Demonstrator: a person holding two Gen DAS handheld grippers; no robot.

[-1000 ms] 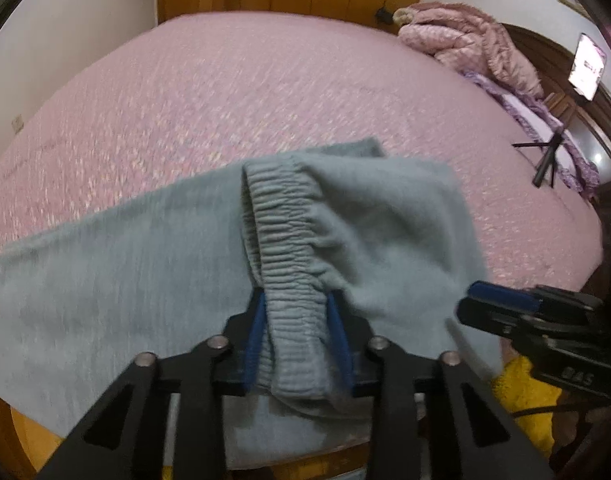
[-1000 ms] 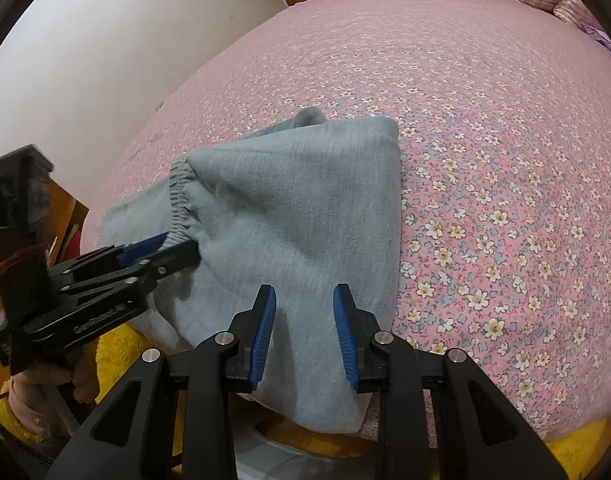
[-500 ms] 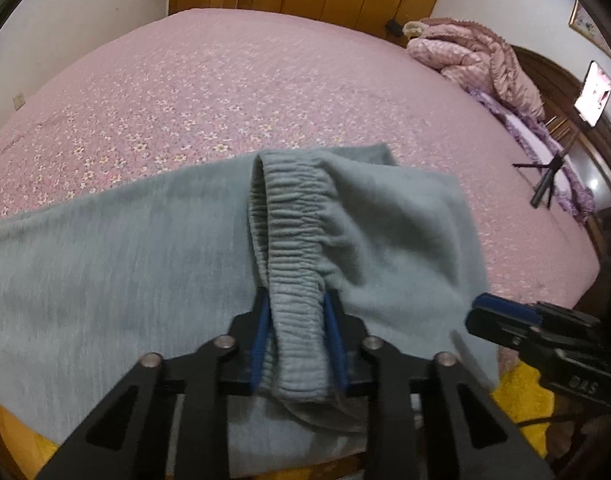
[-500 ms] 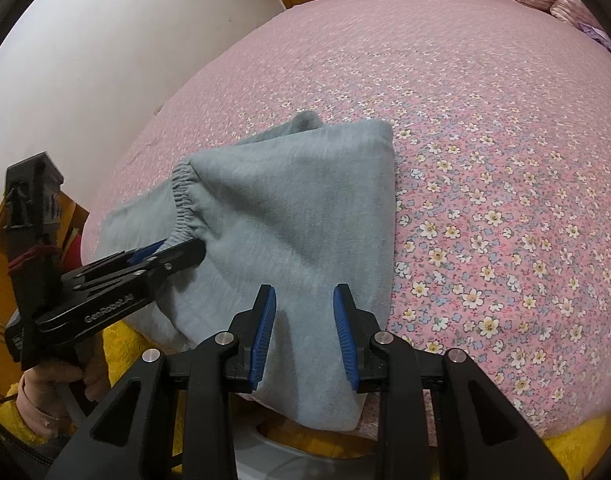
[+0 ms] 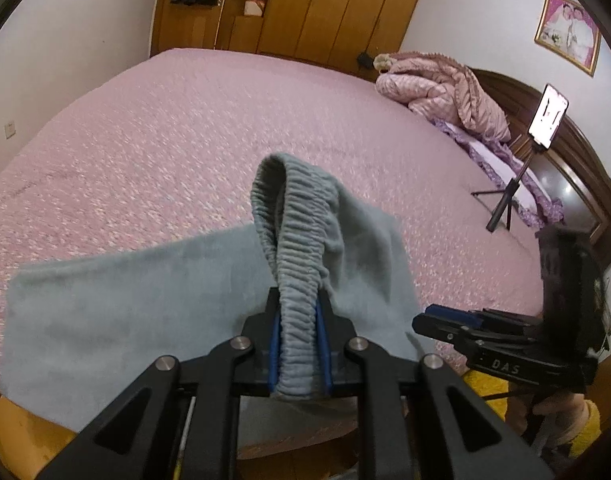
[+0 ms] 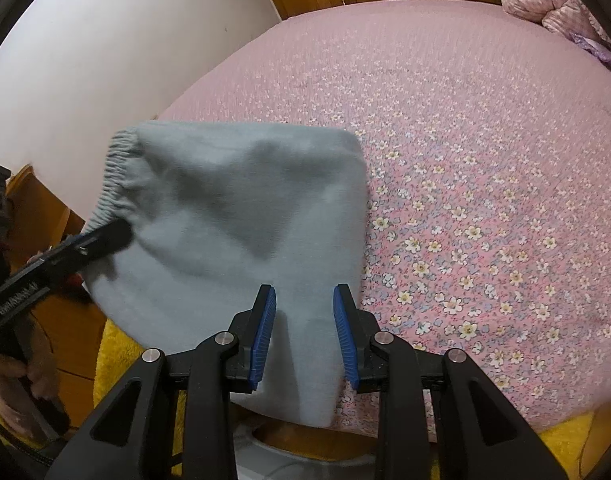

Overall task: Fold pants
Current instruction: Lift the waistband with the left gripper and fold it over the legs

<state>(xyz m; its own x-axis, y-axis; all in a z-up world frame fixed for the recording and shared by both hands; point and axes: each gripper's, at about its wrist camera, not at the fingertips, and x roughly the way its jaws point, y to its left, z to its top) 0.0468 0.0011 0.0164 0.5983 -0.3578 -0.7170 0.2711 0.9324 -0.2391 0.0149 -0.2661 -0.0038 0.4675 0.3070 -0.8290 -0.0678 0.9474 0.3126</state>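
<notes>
— Grey-blue pants (image 5: 117, 304) are lying on the pink bed (image 5: 209, 120); the left tongs (image 5: 297, 344) are pinching the ribbed waistband (image 5: 293, 240), lifting it.

— And from the right side?

— The right tongs (image 6: 304, 332) are hanging parted over the fabric's near edge, gripping nothing.

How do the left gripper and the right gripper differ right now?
The left gripper is shut on the grey pants' elastic waistband; the right gripper is open, holding nothing. The left lifts cloth; the right only hovers over it. Both have blue pads and black frames.
</notes>
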